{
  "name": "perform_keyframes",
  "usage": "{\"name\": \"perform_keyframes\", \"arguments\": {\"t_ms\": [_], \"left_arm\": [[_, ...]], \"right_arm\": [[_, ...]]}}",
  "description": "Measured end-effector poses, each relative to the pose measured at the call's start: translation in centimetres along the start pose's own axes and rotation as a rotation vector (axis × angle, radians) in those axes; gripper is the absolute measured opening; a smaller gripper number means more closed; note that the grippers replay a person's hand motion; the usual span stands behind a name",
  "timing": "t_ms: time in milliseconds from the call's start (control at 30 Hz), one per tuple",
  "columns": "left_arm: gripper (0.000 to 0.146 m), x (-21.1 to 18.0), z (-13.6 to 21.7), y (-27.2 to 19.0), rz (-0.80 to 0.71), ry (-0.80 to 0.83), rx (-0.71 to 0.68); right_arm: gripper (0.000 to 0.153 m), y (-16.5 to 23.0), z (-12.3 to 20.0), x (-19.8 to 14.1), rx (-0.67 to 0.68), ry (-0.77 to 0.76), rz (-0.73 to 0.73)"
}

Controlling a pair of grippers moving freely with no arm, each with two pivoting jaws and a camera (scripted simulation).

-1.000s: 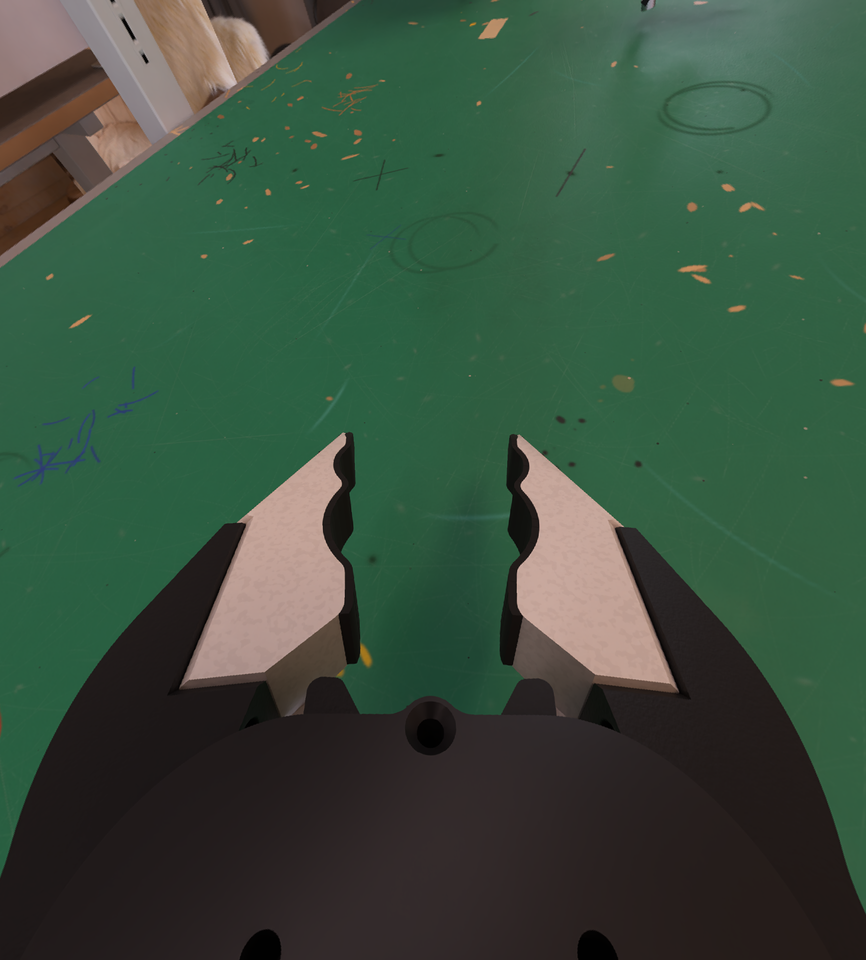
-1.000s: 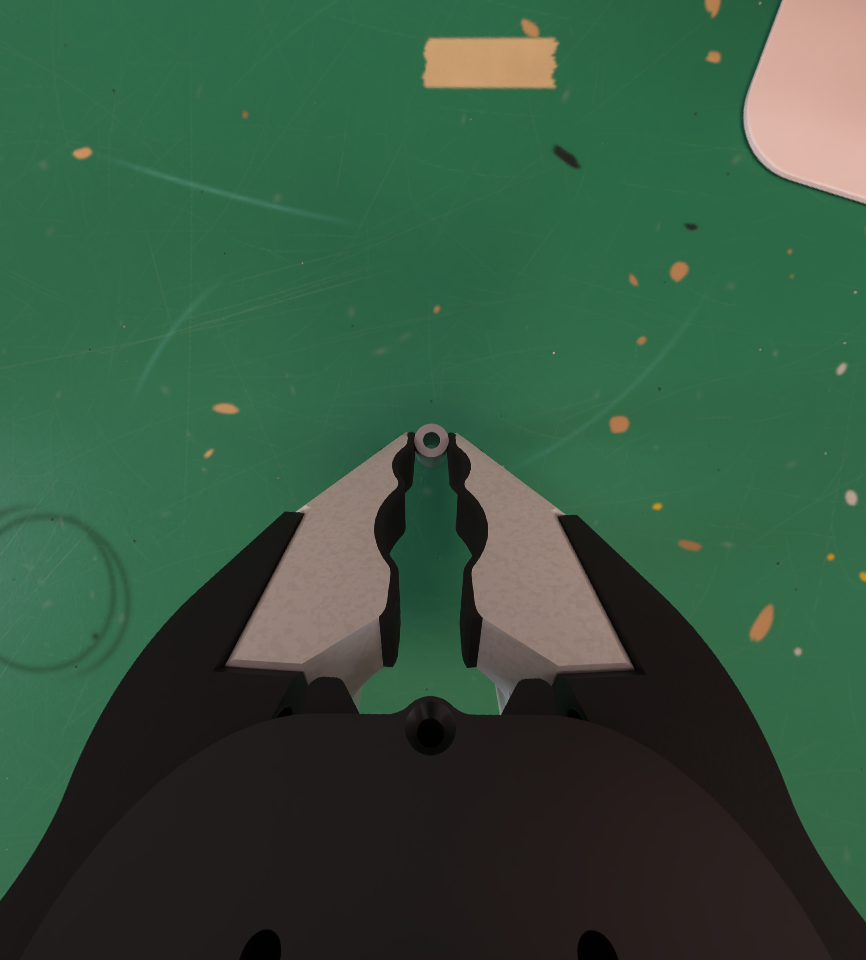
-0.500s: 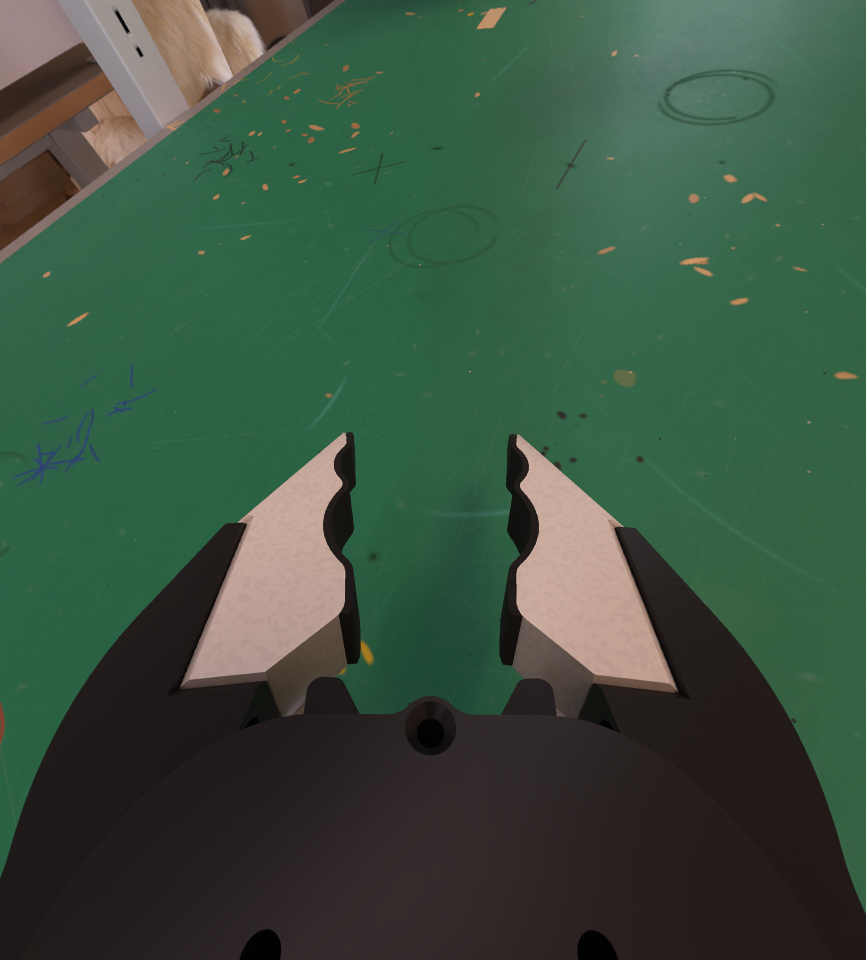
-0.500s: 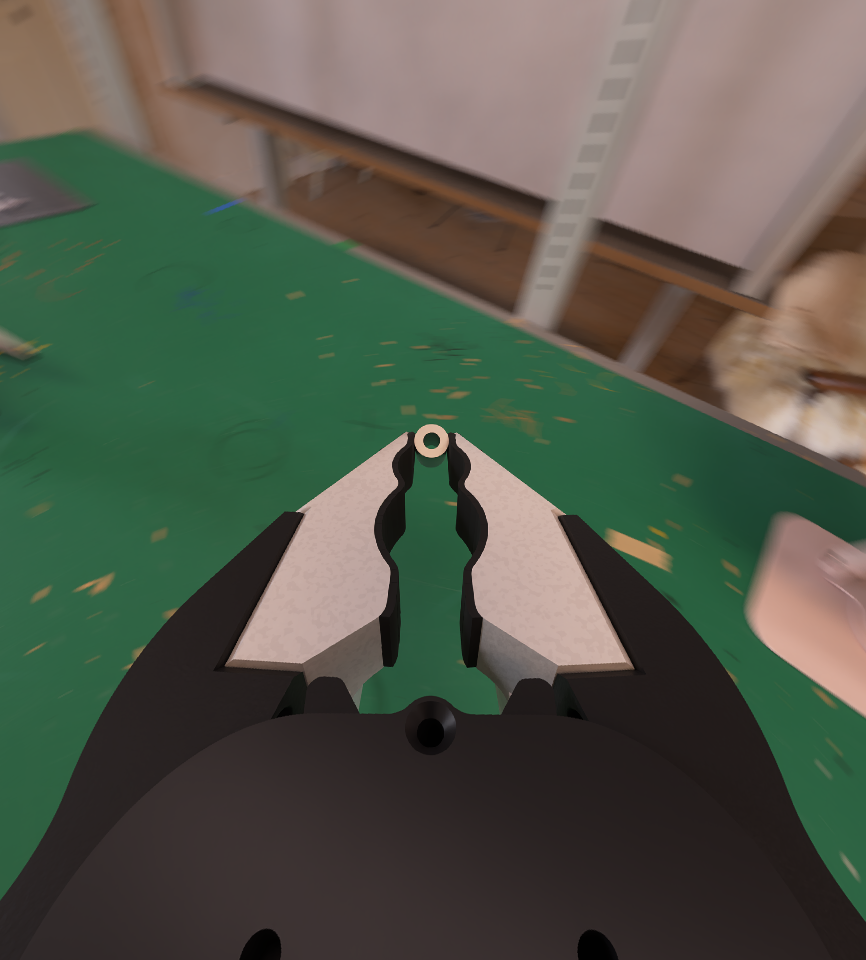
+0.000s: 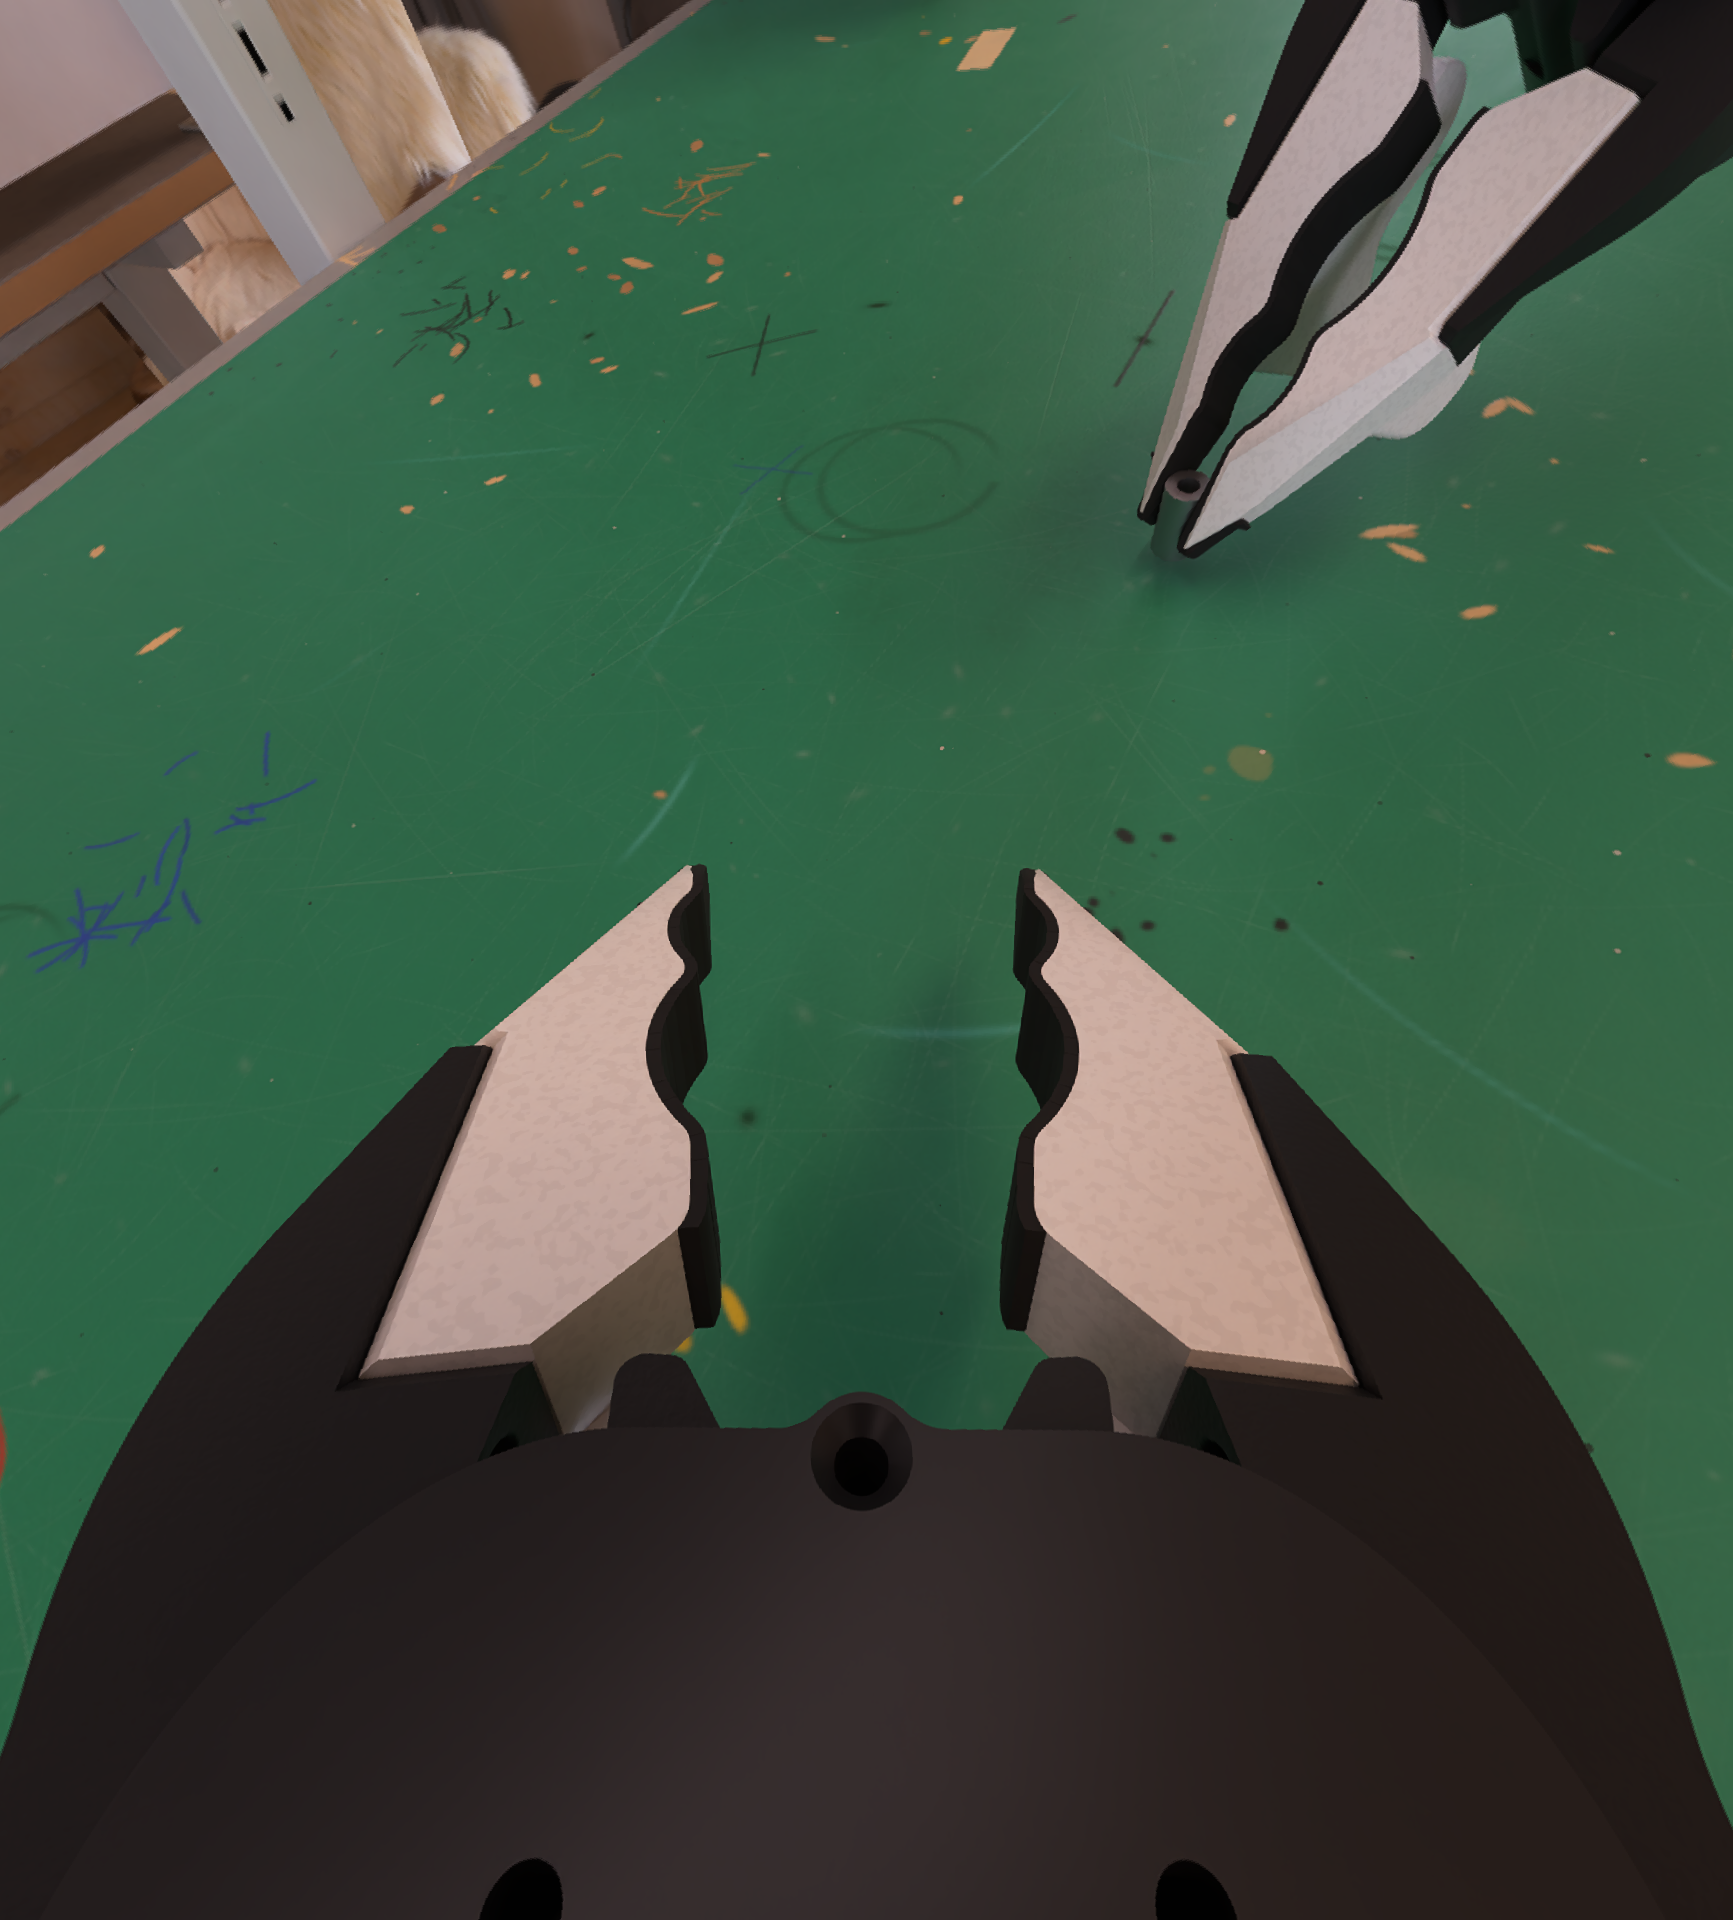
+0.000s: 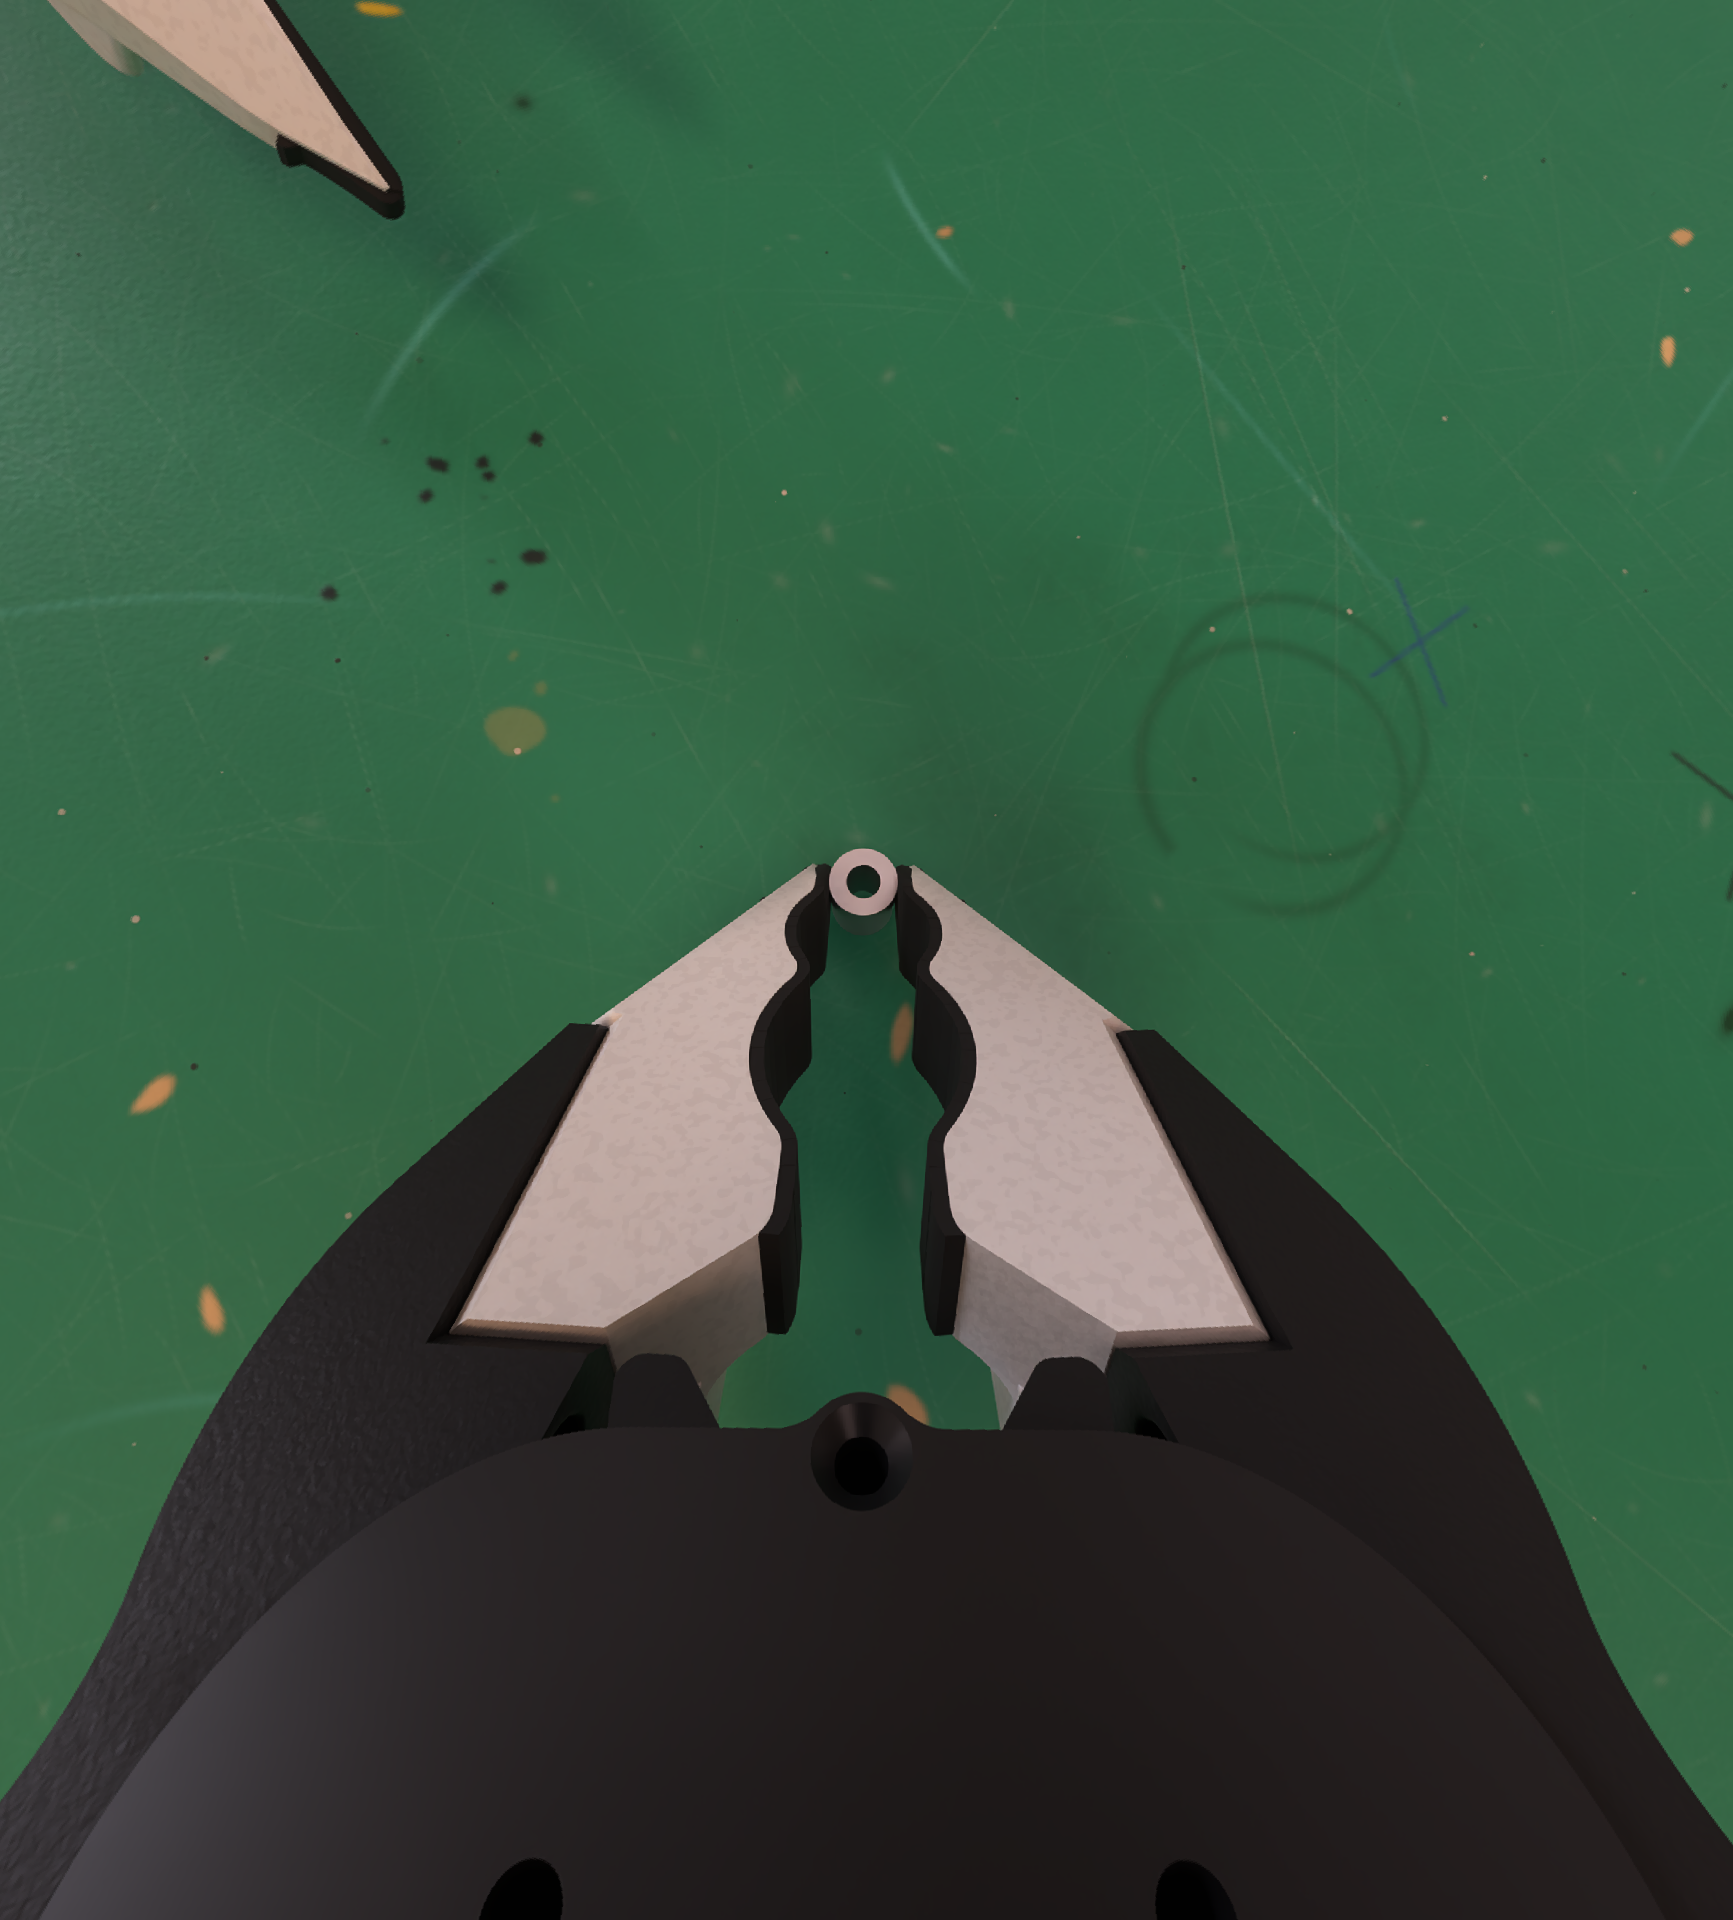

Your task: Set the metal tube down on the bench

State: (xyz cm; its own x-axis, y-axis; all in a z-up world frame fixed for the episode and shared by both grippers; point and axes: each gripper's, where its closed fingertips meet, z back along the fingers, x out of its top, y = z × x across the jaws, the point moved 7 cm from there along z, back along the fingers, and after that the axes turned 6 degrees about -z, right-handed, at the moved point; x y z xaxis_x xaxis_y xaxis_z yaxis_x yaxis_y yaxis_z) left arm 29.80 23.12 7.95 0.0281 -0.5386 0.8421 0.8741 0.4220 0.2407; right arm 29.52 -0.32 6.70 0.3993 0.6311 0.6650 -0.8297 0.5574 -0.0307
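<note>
The metal tube [image 6: 862,883] is a short grey tube seen end-on, pinched between the tips of my right gripper [image 6: 862,881], which is shut on it. In the left wrist view the right gripper [image 5: 1192,514] points steeply down at the far right and holds the tube [image 5: 1179,509] upright, its lower end at or just above the green bench [image 5: 841,675]. My left gripper [image 5: 862,883] is open and empty, low over the bench, well short of the tube. One left fingertip [image 6: 342,156] shows at the top left of the right wrist view.
The green bench [image 6: 1361,312] is scratched, with pen circles [image 5: 888,478], crosses, blue scribbles [image 5: 145,883] and orange chips. Its edge [image 5: 218,353] runs along the upper left, with a grey shelf post [image 5: 249,114] and a pale furry thing [image 5: 394,83] beyond.
My right gripper swung round with the tube and came down into the left wrist view at the far right, now pointing down at the bench. The left gripper hardly moved.
</note>
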Motion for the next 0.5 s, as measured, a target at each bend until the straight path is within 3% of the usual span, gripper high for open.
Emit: {"name": "perform_keyframes", "arguments": {"t_ms": [333, 500], "left_arm": [[0.059, -0.1, -0.3, 0.1, -0.003, 0.021, 0.014], [0.059, -0.1, -0.4, 0.1, -0.005, 0.025, 0.021]], "right_arm": [[0.012, 0.0, -0.3, -0.2, -0.008, -0.008, 0.000], [0.020, -0.4, 2.2, 1.5, -0.006, -0.153, -0.001]]}}
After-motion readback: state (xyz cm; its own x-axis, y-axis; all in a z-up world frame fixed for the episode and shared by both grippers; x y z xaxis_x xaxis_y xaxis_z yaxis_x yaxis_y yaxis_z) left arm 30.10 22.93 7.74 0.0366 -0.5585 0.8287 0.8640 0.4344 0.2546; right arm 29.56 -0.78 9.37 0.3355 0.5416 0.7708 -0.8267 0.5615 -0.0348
